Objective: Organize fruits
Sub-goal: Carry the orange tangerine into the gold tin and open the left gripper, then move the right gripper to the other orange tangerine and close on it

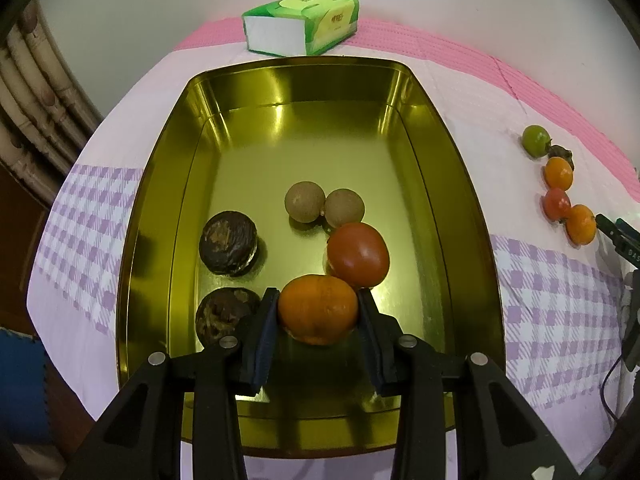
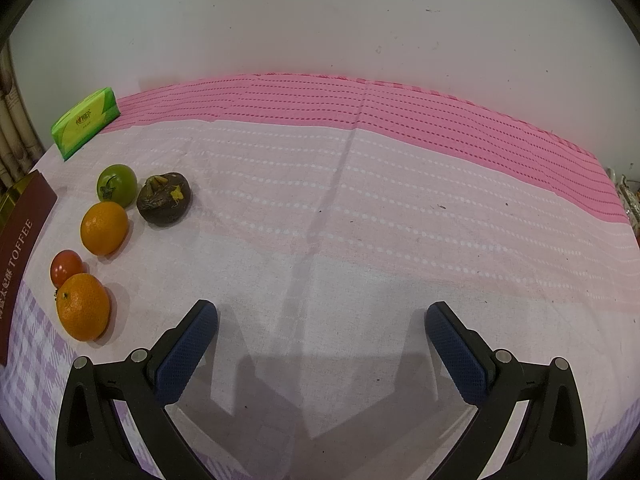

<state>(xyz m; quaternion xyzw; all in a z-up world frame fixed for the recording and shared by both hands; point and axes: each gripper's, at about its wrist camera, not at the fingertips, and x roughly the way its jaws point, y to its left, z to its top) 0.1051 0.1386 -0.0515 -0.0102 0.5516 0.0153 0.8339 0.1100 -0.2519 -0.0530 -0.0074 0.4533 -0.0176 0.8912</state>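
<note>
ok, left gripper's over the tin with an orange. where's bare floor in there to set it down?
Bare floor in the gold tin: the whole far half, beyond the two brown round fruits, and the strip along the right wall. The near half is crowded: tomato beside the held orange, two dark fruits on the left.

**Free room and obstacles around the tin and the fruit row**

Inside the gold tin (image 1: pixel 168 184), the far half of the floor lies bare up to the back wall. The near half is crowded: two dark fruits (image 1: pixel 228 248) at left, two brown longans (image 1: pixel 324 206) and a red tomato (image 1: pixel 358 254) at centre. On the cloth (image 2: pixel 380 220), five fruits (image 2: pixel 104 228) cluster at left beside the tin's outer wall; a tissue pack (image 2: pixel 86 122) stands behind. The cloth's centre and right are open.
</note>
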